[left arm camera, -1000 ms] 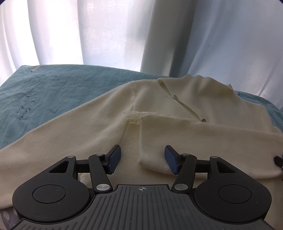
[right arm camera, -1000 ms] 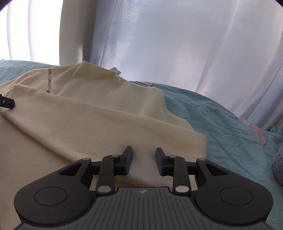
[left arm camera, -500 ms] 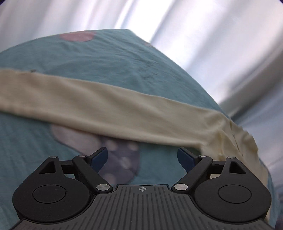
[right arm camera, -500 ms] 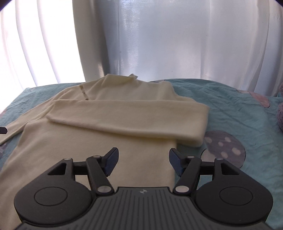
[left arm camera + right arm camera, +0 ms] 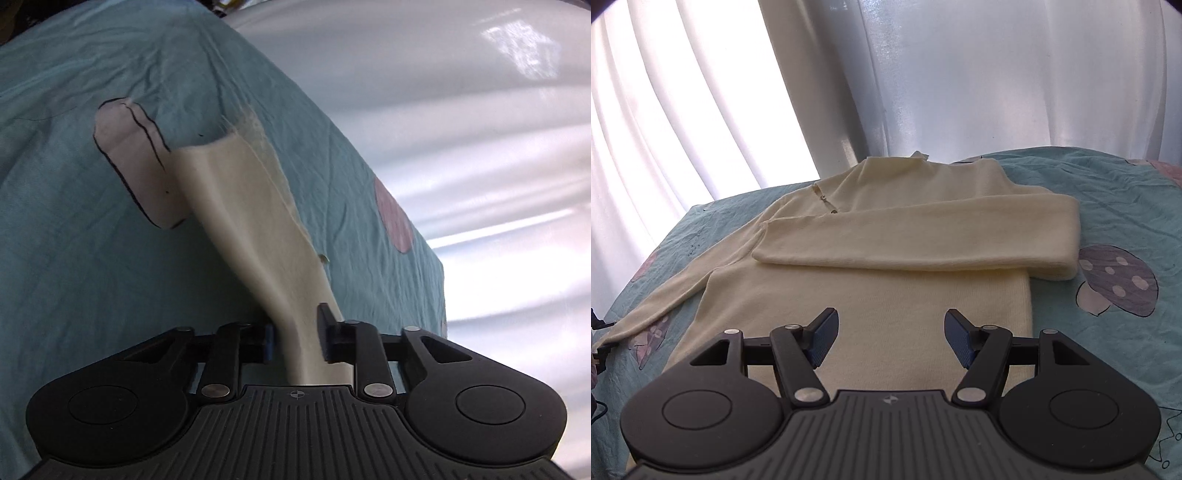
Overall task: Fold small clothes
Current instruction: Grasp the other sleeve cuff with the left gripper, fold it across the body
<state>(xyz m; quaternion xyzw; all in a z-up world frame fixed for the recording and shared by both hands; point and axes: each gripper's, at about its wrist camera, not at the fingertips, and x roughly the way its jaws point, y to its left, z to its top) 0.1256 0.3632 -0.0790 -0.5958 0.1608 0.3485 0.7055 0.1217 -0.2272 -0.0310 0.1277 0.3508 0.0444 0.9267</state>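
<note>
left gripper jaws closing on cream knit sweater's unfolded sleeve; right gripper apart, empty, over sweater body.

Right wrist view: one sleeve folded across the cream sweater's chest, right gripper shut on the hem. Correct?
Not quite. The right wrist view shows the right gripper open, hovering above the cream sweater and gripping nothing. One sleeve does lie folded across the chest.
</note>
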